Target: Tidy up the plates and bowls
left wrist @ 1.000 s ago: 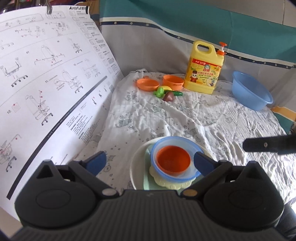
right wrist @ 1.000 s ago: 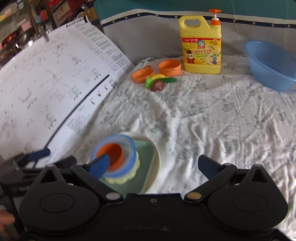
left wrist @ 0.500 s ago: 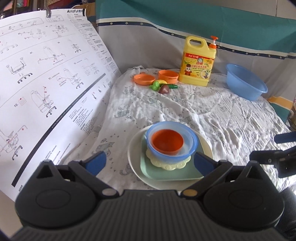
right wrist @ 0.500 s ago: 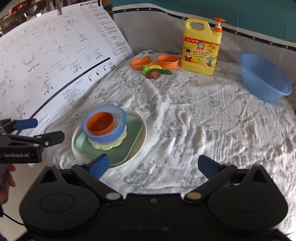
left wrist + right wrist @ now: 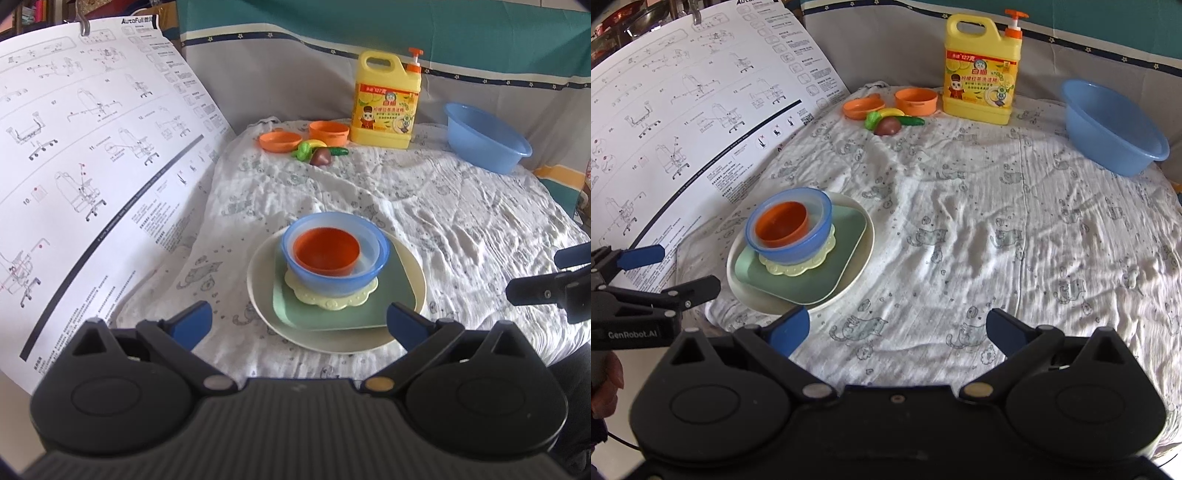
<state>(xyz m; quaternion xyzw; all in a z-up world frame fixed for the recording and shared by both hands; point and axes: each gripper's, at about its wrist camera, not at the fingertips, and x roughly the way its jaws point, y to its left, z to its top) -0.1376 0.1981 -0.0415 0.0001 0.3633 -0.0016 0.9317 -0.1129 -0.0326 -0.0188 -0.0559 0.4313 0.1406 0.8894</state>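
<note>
Jaws of our left gripper (image 5: 299, 325) stood wide and empty before the stack: small orange plastic bowl (image 5: 327, 252) inside translucent blue bowl (image 5: 334, 280), on square green plate (image 5: 391, 291), on round cream plate (image 5: 415, 273). Our right gripper (image 5: 897, 328) gaped likewise over the printed white cloth (image 5: 1015, 229).

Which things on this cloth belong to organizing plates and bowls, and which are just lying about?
Job: round cream plate, square green plate, scalloped yellow plate, blue plastic bowl, small orange bowl.
Lying about: yellow detergent jug, toy vegetables, blue plastic basin.
</note>
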